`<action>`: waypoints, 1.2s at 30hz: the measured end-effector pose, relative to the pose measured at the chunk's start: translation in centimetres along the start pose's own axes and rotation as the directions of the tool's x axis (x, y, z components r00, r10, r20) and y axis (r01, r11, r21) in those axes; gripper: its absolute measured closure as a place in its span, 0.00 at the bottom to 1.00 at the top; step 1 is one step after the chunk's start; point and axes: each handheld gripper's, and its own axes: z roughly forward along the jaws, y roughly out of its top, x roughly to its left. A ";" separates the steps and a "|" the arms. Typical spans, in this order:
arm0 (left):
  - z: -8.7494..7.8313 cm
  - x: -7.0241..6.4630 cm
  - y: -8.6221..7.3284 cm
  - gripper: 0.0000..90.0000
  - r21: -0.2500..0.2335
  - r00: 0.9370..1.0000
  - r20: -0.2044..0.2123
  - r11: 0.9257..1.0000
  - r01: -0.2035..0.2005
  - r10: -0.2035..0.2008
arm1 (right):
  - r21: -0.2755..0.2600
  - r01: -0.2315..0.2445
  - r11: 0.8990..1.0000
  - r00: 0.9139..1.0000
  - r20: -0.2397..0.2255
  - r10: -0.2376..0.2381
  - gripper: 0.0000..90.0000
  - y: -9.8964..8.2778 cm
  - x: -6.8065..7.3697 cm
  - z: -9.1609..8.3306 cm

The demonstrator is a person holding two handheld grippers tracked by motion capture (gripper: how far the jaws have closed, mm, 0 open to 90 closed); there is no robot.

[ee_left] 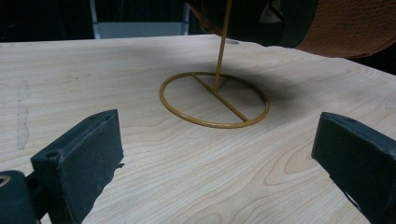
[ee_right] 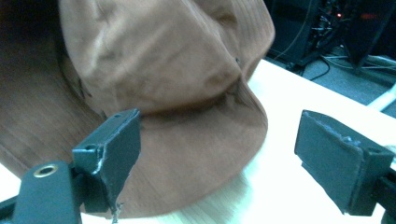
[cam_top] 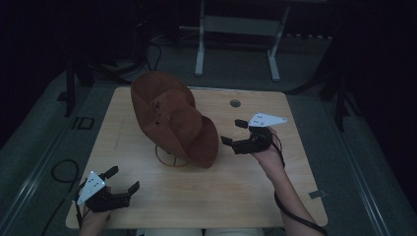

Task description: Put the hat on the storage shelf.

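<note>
A brown brimmed hat [cam_top: 172, 115] rests tilted on a thin yellow wire stand [cam_top: 169, 156] in the middle of the wooden table [cam_top: 236, 191]. In the left gripper view the stand's ring base [ee_left: 215, 99] and upright rod lie ahead, with the hat's brim [ee_left: 345, 28] above. My left gripper [cam_top: 124, 178] is open near the front left corner, well short of the stand. My right gripper [cam_top: 233, 132] is open just right of the hat's lower brim. In the right gripper view the hat [ee_right: 159, 74] sits close ahead, behind the left jaw, with nothing between the jaws.
A small round grommet hole [cam_top: 235, 103] sits in the table behind the right gripper. A white-legged frame [cam_top: 236, 34] stands on the floor beyond the table. Cables [cam_top: 61, 172] lie on the floor at the left. Bare tabletop lies between the two grippers.
</note>
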 end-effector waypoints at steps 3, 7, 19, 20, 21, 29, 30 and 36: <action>0.0 0.0 0.0 0.03 0.001 1.000 0.000 1.000 -0.003 0.003 | 0.009 -0.014 1.000 1.000 0.021 0.014 0.16 -1.6 -0.5 -0.4; 0.1 0.0 0.0 0.03 0.010 1.000 0.003 1.000 -0.006 0.006 | 0.016 -0.023 1.000 0.999 0.048 0.022 0.16 -3.1 -1.0 -1.0; 0.3 -0.1 -0.2 0.03 0.019 1.000 0.007 1.000 -0.010 0.010 | 0.045 -0.059 0.997 0.994 0.093 0.054 0.16 -7.7 -2.1 -2.9; 0.3 -0.1 -0.2 0.03 0.019 1.000 0.007 1.000 -0.010 0.010 | 0.046 -0.062 0.997 0.994 0.098 0.057 0.16 -8.1 -2.1 -3.0; 0.3 -0.1 -0.2 0.03 0.020 1.000 0.005 1.000 -0.010 0.010 | 0.048 -0.059 0.997 0.993 0.101 0.054 0.16 -8.5 -2.2 -3.1; 0.3 -0.1 -0.2 0.03 0.024 1.000 0.007 1.000 -0.009 0.009 | 0.081 -0.065 0.995 0.989 0.137 0.053 0.16 -11.6 -2.4 -4.2; 0.3 -0.1 -0.2 0.03 0.023 1.000 0.006 1.000 -0.010 0.009 | 0.078 -0.069 0.995 0.989 0.140 0.057 0.16 -11.9 -2.5 -4.4; 0.4 -0.2 -0.2 0.03 0.023 1.000 0.006 1.000 -0.008 0.008 | 0.082 -0.101 0.992 0.983 0.160 0.087 0.16 -13.6 -2.5 -5.6</action>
